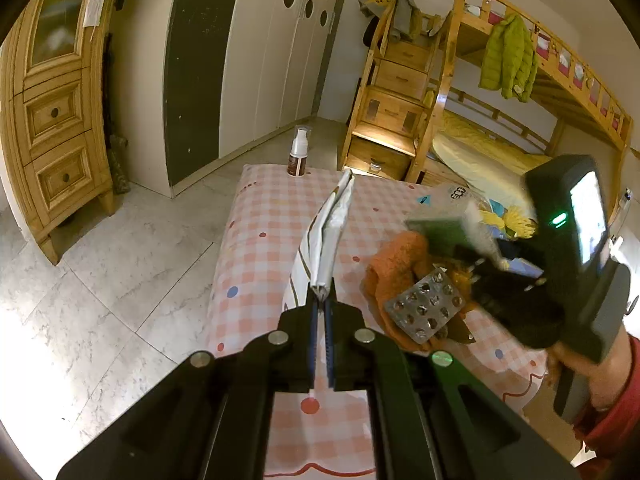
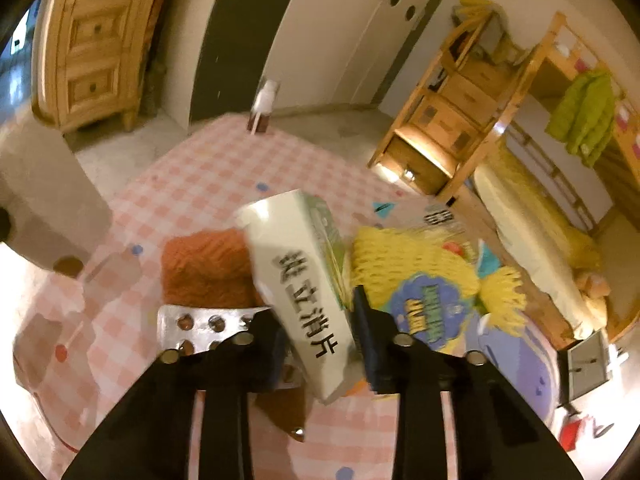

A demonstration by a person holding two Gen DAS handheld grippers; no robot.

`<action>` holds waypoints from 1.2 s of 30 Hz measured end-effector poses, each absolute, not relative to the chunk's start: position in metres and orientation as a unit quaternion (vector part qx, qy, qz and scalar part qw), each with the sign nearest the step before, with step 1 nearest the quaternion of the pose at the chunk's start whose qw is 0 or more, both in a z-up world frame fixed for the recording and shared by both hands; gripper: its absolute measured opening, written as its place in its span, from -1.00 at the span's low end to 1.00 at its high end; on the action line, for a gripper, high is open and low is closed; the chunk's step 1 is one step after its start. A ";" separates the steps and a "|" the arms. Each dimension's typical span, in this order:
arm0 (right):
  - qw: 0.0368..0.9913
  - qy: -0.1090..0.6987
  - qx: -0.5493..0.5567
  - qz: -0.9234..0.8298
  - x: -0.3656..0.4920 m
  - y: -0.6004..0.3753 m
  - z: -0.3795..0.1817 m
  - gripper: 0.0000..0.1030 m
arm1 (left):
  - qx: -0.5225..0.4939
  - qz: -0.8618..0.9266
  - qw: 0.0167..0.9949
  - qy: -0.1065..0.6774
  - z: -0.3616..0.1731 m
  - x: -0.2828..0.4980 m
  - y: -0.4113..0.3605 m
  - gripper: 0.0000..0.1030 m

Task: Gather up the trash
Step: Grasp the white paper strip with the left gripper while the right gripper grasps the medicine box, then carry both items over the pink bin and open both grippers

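My left gripper (image 1: 322,300) is shut on the edge of a white plastic bag (image 1: 324,236), held up over the pink checked table (image 1: 264,216). My right gripper (image 2: 316,320) is shut on a white medicine box (image 2: 304,280) with black Chinese letters, tilted above the table (image 2: 200,184). The right gripper (image 1: 480,264) also shows in the left wrist view, to the right of the bag, with the box (image 1: 448,220). A silver blister pack (image 1: 426,308) (image 2: 200,324) lies on an orange cloth (image 1: 394,268) (image 2: 204,268) under the right gripper.
A spray bottle (image 1: 299,154) (image 2: 264,106) stands at the table's far edge. A snack packet with yellow netting (image 2: 420,280) lies on the right of the table. A wooden dresser (image 1: 52,120) stands left, a bunk bed (image 1: 500,92) with stair drawers right.
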State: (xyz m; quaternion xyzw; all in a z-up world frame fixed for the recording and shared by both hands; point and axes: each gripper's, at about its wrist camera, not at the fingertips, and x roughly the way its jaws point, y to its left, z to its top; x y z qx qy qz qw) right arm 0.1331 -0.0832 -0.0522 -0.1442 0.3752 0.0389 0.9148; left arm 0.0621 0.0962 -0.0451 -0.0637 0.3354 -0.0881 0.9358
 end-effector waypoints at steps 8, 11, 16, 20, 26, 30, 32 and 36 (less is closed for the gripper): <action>0.952 0.297 0.030 0.071 0.105 -0.172 0.001 -0.61 | -0.048 -0.109 0.940 0.320 -0.032 0.058 0.076 -0.98; 0.951 0.287 0.067 0.089 0.089 -0.192 0.009 -0.61 | -0.043 -0.126 0.939 0.316 -0.025 0.056 0.061 -0.98; 0.948 0.282 0.089 0.117 0.062 -0.206 0.013 -0.61 | -0.030 -0.168 0.936 0.309 -0.013 0.048 0.026 -0.98; 0.948 0.276 0.105 0.118 0.039 -0.226 0.015 -0.61 | -0.017 -0.205 0.931 0.303 -0.007 0.042 -0.008 -0.98; 0.952 0.267 0.129 0.071 0.006 -0.281 0.008 -0.60 | 0.016 -0.265 0.915 0.303 -0.005 0.037 -0.075 -0.98; 0.949 0.276 0.150 0.024 -0.012 -0.325 -0.010 -0.60 | 0.048 -0.307 0.900 0.304 -0.010 0.033 -0.130 -0.98; 0.946 0.285 0.157 -0.006 -0.020 -0.346 -0.021 -0.60 | 0.064 -0.326 0.893 0.303 -0.015 0.029 -0.155 -0.98; 0.939 0.298 0.166 -0.053 -0.032 -0.378 -0.041 -0.59 | 0.102 -0.362 0.875 0.305 -0.025 0.029 -0.210 -0.98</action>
